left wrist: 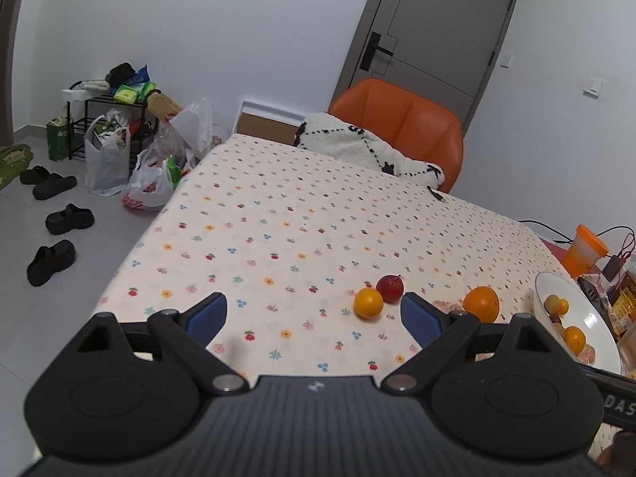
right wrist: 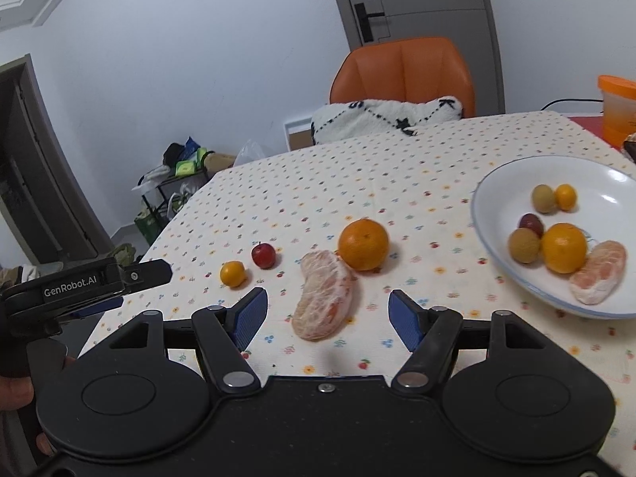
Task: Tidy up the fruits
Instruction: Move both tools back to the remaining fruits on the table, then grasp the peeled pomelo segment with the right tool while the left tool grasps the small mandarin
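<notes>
Peeled orange half [right wrist: 325,296] lies between right gripper's [right wrist: 328,318] spread jaws.

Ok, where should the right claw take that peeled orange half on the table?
Grip the peeled orange half across its narrow middle, coming straight from the near side. It lies lengthwise between the open right claw; squeeze gently, the flesh looks soft.

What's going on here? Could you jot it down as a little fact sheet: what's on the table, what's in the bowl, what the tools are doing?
Surface: table with flowered cloth
Loose fruit: peeled segment, big orange, small red fruit, small orange fruit
Bowl: white bowl at right, several fruits inside
Right tool: open, peeled segment lies between its fingers
Left tool: open, empty
</notes>
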Available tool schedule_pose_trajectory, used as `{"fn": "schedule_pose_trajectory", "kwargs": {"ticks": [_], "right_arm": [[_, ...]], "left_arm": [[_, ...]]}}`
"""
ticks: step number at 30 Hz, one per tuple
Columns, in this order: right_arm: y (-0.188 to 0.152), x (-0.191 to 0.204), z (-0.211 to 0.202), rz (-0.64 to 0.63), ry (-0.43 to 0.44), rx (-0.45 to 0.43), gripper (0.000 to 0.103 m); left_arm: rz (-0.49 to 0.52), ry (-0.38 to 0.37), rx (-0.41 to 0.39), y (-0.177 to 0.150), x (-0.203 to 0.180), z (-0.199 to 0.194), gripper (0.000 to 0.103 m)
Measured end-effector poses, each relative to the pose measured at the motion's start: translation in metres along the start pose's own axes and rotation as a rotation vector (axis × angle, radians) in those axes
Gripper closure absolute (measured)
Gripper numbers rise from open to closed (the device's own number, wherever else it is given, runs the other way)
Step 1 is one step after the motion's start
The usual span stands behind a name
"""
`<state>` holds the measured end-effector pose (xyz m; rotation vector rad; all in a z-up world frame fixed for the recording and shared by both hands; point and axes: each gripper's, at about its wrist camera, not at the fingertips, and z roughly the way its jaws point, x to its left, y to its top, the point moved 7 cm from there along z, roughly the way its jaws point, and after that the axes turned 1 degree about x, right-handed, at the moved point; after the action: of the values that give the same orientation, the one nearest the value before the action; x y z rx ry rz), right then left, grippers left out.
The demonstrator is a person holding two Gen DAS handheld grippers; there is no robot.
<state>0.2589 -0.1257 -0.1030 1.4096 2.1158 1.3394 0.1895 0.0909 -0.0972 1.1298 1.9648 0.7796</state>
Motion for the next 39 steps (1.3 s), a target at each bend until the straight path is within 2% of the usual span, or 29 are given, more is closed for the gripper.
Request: {"fn": "schedule_pose_trajectory", "kwargs": {"ticks": [13, 16, 18, 22, 25, 34, 36, 39], "right_arm": [[-0.003, 0.01, 0.038, -0.022, -0.024, 0.051, 0.036], [-0.004, 0.012, 0.044, -0.03, -0.026, 0.061, 0.038], [-0.004, 0.013, 0.049, -0.036, -0.028, 0.068, 0.045], [-0.003, 0.016, 0.054, -0.084, -0.06, 0.061, 0.047], [-0.002, 0.015, 0.057, -0.118, -0.103, 0.058, 0.064], [0.0, 0.005, 0.046, -0.116, -0.072, 0.069, 0.071], [0.001, 0.002, 0.041, -0.107, -0.064, 0.064, 0.078], [0.005, 0.001, 0.035, -0.112, -0.052, 0.058, 0.083]], "left_arm": [[0.006, -0.03, 0.013, 0.001, 0.0, 0.017, 0.012], [0.01, -0.034, 0.013, 0.001, 0.0, 0.02, 0.013], [0.018, -0.042, 0.014, 0.001, -0.001, 0.023, 0.013], [0.023, -0.048, 0.022, 0.0, -0.003, 0.03, 0.014], [0.023, -0.054, 0.033, -0.001, -0.005, 0.036, 0.015], [0.05, -0.083, 0.04, -0.001, -0.024, 0.048, 0.016], [0.058, -0.094, 0.042, -0.001, -0.029, 0.05, 0.018], [0.069, -0.104, 0.043, -0.002, -0.036, 0.054, 0.019]]}}
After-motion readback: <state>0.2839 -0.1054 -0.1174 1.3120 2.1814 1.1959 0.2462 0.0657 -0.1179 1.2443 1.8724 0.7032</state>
